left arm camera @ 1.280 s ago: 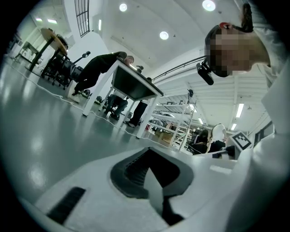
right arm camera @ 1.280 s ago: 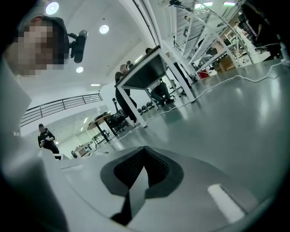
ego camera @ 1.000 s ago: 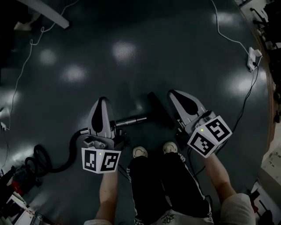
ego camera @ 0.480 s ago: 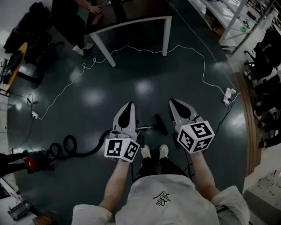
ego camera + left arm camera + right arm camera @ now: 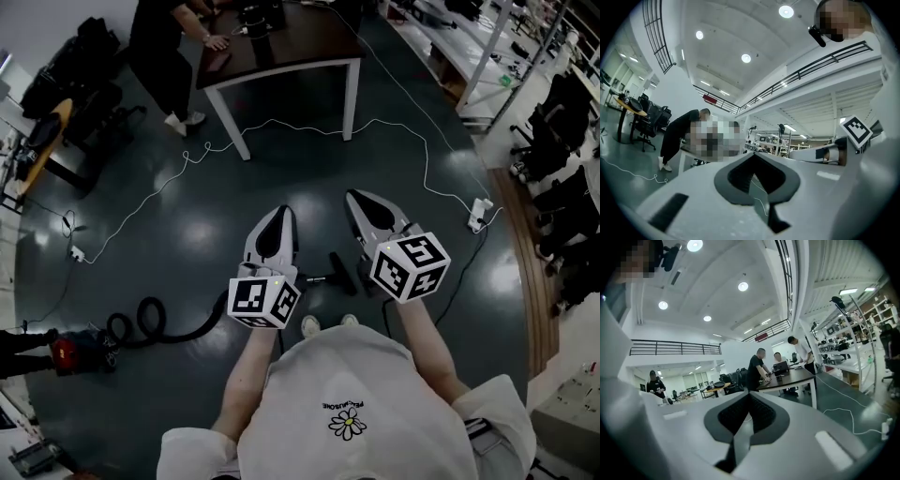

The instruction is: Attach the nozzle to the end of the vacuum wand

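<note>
The person, in a white shirt, is holding both grippers out in front of the chest, side by side and apart; the left gripper (image 5: 280,217) is pointing roughly level, its jaws resting pressed together with nothing between them; the right gripper (image 5: 361,200) is sitting just to its right, its jaws likewise closed on each other and gripping nothing; each one's marker cube is facing up towards the head camera.

Below the grippers the person's shoes (image 5: 309,325) are standing on the dark floor (image 5: 281,178); just ahead of the shoes the vacuum wand (image 5: 315,278) is lying on the floor, showing between the two grippers in the head view; the black nozzle (image 5: 339,270) is sitting at the wand's end and appears to be touching it, though whether it is fully seated cannot be told; neither gripper is touching wand or nozzle.

A black hose (image 5: 150,323) is curling away to the left across the floor towards a red vacuum body (image 5: 67,352).

Farther off, a white cable (image 5: 279,121) is snaking over the floor to a power strip (image 5: 478,214) at the right; beyond it a dark-topped table (image 5: 351,98) on white legs is standing, with a person in black (image 5: 159,47) leaning at its left end; black office chairs (image 5: 553,122) are lining the right edge.
</note>
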